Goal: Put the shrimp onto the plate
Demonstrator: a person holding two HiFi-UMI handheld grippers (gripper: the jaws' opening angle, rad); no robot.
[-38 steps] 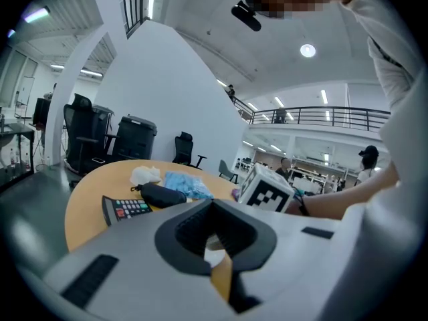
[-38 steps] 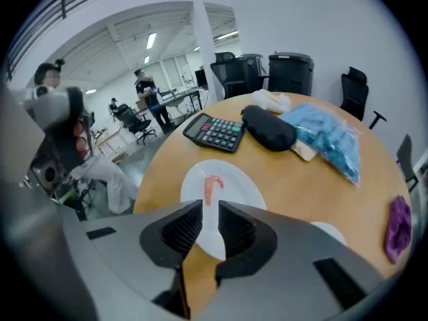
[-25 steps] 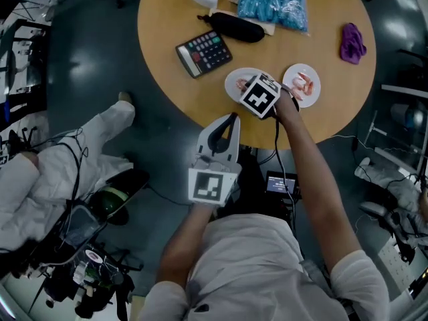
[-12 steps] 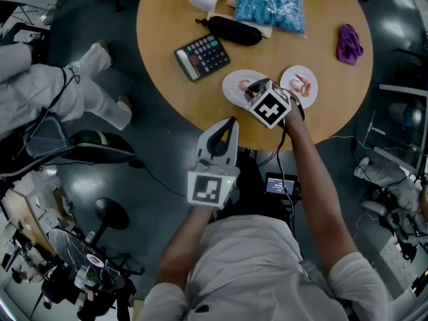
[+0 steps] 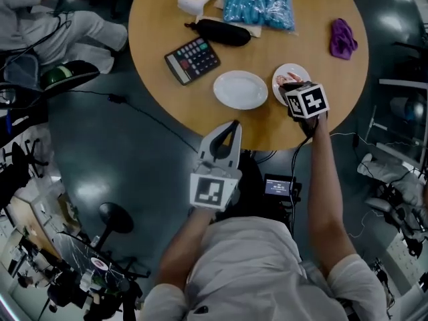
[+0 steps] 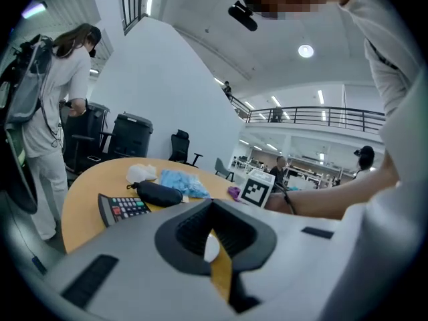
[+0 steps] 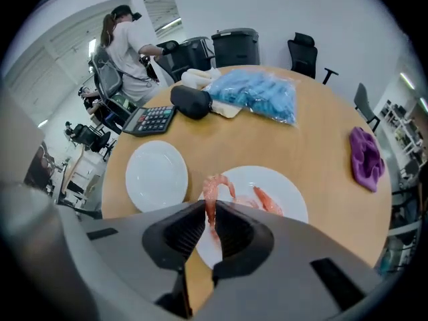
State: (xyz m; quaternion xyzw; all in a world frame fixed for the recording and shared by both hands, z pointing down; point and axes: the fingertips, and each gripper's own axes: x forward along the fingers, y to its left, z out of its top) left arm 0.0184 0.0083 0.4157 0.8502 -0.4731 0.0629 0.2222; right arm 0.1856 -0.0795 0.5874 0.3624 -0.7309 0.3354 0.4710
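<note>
- Off the table's near edge, close to the person: left gripper point(image 5: 230, 123), jaws closed on nothing, idle, pointed toward the round wooden table point(image 5: 167, 105).
- Near-right edge of the table: right gripper point(image 5: 289, 87), jaws clamped on one pink curled shrimp point(image 7: 212, 191).
- Shrimp relative to jaws: pinched by a thin strip only. Its curled body sticks out past the jaw tips and hangs over the near-left rim of the small white plate carrying other shrimp point(image 7: 264, 178). It is not resting on that plate.
- Risk 1: slim, slippery grip. A jolt or any easing of the squeeze could drop the shrimp on bare wood beside the rim.
- Risk 2: it hangs over the rim, not the centre. Released here, it may land half on the edge and slide off.
- Risk 3: lowering too far could let the jaws nudge the light plate toward the table's edge.
- Just left of that plate: an empty white round plate point(image 5: 241, 89), slightly apart from it.
- Further in: black calculator point(image 5: 192, 59), then a black pouch point(image 5: 219, 31).
- Far edge: blue plastic packet point(image 5: 258, 4). Purple cloth point(image 5: 342, 37) at the far right.
</note>
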